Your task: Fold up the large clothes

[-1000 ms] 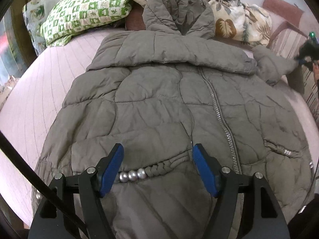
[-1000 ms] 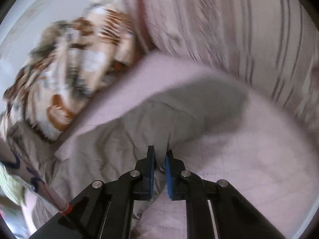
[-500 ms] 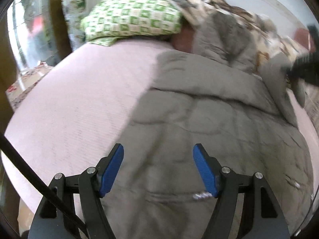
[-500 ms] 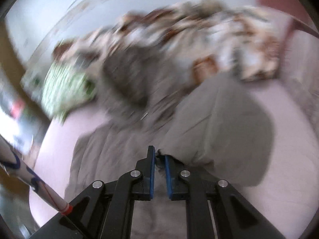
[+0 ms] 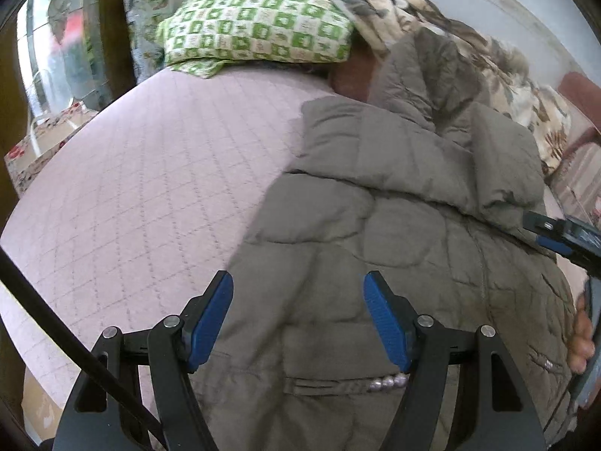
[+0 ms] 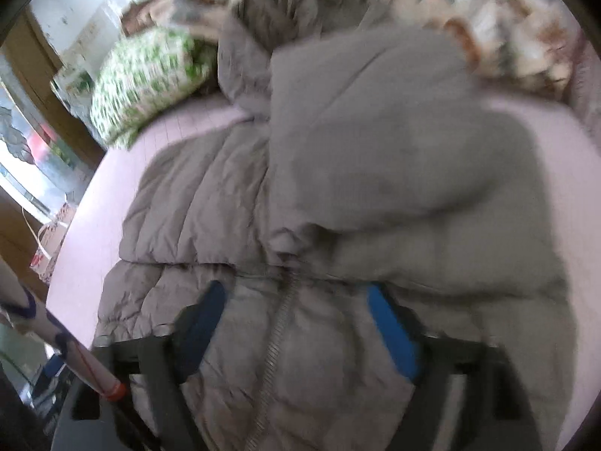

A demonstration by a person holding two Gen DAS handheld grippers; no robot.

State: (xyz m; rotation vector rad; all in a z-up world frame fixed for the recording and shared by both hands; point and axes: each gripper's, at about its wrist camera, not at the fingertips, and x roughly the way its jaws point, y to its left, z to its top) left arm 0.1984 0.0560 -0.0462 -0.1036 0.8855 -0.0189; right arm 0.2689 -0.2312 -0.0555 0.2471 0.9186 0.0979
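In the left wrist view the padded coat (image 5: 394, 225) lies spread on the pink bed (image 5: 150, 188), filling the picture from the centre out to 3 and 5 o'clock, its hood toward 1 o'clock against the patterned quilt (image 5: 507, 75); a green checked pillow (image 5: 255, 26) sits at 12 o'clock. The left tongs (image 5: 296, 319) stand spread over the coat's lower left part, pinching nothing. At 3 o'clock the right tongs (image 5: 556, 233) reach in over the folded sleeve (image 5: 503, 165), with a hand (image 5: 582, 342) at 4 o'clock.

In the right wrist view, which is blurred, the right tongs (image 6: 296, 334) are opening above the zipper (image 6: 278, 338), with no cloth between the pads. The sleeve (image 6: 375, 131) lies across the chest toward 1 o'clock.

The step in hand looks like laying the sleeve in. To do it well, I judge the sleeve should lie flat inside the body's outline before the opposite side is taken. The puffy filling will likely spring back, so press the crease down.
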